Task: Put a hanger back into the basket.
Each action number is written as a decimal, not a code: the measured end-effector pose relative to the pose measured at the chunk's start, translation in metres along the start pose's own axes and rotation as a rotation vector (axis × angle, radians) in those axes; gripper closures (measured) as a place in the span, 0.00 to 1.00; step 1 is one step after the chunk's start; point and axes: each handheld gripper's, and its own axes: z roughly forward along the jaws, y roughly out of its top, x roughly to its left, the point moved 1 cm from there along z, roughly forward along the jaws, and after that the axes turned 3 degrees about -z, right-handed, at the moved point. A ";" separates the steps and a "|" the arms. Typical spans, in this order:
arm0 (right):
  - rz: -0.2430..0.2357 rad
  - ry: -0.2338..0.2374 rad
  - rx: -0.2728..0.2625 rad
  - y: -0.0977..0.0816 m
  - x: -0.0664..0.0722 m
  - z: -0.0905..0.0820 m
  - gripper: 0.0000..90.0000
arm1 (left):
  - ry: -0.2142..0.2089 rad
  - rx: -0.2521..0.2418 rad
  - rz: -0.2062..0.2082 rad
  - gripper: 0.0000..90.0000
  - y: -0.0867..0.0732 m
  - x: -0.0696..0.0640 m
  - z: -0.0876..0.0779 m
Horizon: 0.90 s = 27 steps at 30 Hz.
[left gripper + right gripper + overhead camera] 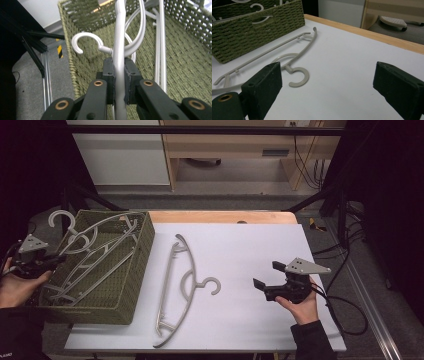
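Observation:
My left gripper (51, 263) is at the left end of a green woven basket (135, 285). It is shut on the bar of a grey plastic hanger (119, 37), whose hook (61, 219) reaches over the basket's left rim. The hanger's body lies slanted inside the basket, on top of at least one more grey hanger (95, 265). Another grey hanger (172, 285) lies flat on the white table top (240, 245), hook pointing right. My right gripper (268, 275) hovers to the right of that hook, open, with nothing between its jaws (327, 82).
The basket (249, 32) sits on the table's left side, overhanging the left edge. A wooden strip (220, 216) runs along the far edge. Cables (345, 310) trail off to the right. White surface lies bare between the loose hanger (297, 57) and my right gripper.

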 end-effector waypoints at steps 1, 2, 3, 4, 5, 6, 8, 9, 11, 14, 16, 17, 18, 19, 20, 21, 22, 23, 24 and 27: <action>-0.002 0.001 0.001 0.000 0.000 0.000 0.10 | 0.003 0.009 0.006 0.91 0.000 -0.001 0.002; -0.002 0.001 0.001 0.000 0.000 0.000 0.10 | 0.004 0.019 0.013 0.91 0.000 -0.003 0.004; -0.001 0.000 0.002 0.000 0.000 0.000 0.10 | -0.004 0.028 0.020 0.91 0.001 -0.006 0.007; -0.002 -0.001 0.002 0.000 0.000 0.000 0.10 | -0.004 0.038 0.029 0.91 0.002 -0.009 0.010; -0.001 -0.001 0.002 0.000 0.000 0.000 0.10 | -0.006 0.043 0.032 0.91 0.002 -0.011 0.012; -0.001 -0.001 0.001 0.000 0.000 0.000 0.10 | -0.010 0.057 0.030 0.91 0.001 -0.013 0.015; -0.001 0.001 -0.002 0.000 0.000 0.000 0.10 | -0.020 0.074 0.022 0.91 0.000 -0.016 0.020; -0.001 0.001 -0.002 0.000 0.000 -0.001 0.10 | -0.025 0.081 0.017 0.91 -0.002 -0.016 0.022; -0.001 0.001 -0.002 0.000 0.000 -0.001 0.10 | -0.038 0.096 0.004 0.90 -0.004 -0.017 0.026; -0.004 0.001 -0.003 0.000 0.000 0.000 0.10 | -0.055 0.133 -0.014 0.90 -0.008 -0.017 0.034; -0.002 0.001 -0.001 0.000 0.000 0.000 0.10 | -0.059 0.172 -0.019 0.90 -0.012 -0.019 0.042; -0.003 0.002 -0.003 0.000 0.000 0.000 0.10 | -0.055 0.189 -0.021 0.90 -0.013 -0.020 0.045; -0.002 0.002 -0.002 0.000 0.000 0.000 0.10 | -0.046 0.216 -0.019 0.90 -0.015 -0.020 0.049; -0.001 0.001 -0.002 0.000 0.000 -0.001 0.10 | -0.042 0.228 -0.021 0.90 -0.015 -0.021 0.051; -0.001 0.000 -0.002 0.000 0.000 -0.001 0.10 | -0.040 0.235 -0.025 0.90 -0.016 -0.020 0.052; -0.002 0.000 -0.001 0.000 0.000 -0.001 0.10 | -0.041 0.241 -0.030 0.89 -0.015 -0.019 0.052; -0.002 0.001 -0.002 0.000 0.000 -0.001 0.10 | -0.038 0.248 -0.031 0.89 -0.015 -0.019 0.051; -0.002 0.001 -0.002 0.000 0.000 -0.001 0.10 | -0.030 0.250 -0.032 0.88 -0.014 -0.019 0.050; -0.002 0.001 -0.002 0.000 0.000 -0.001 0.10 | -0.021 0.248 -0.035 0.85 -0.013 -0.019 0.048; -0.005 0.004 -0.002 0.000 0.000 -0.001 0.10 | -0.018 0.196 -0.060 0.83 -0.012 -0.016 0.038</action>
